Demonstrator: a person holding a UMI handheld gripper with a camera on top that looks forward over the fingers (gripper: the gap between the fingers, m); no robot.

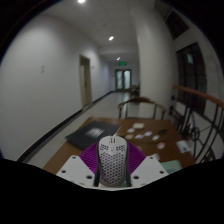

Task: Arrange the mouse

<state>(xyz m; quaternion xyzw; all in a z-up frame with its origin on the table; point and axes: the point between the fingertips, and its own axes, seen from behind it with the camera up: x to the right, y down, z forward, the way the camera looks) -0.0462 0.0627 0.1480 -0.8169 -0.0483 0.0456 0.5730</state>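
Observation:
A white mouse (113, 158) with a honeycomb of holes in its shell sits between my two fingers, its nose pointing away from me. The purple pads (91, 157) press on both its sides. My gripper (113, 165) is shut on the mouse and holds it up above a wooden table (150, 143), near the table's front edge. The mouse's underside is hidden.
On the table lie a dark mat or board (92, 131) to the left and several small white and dark items (140, 131) further back. A wooden railing (198, 100) runs at the right. A long corridor (120, 85) with ceiling lights stretches beyond.

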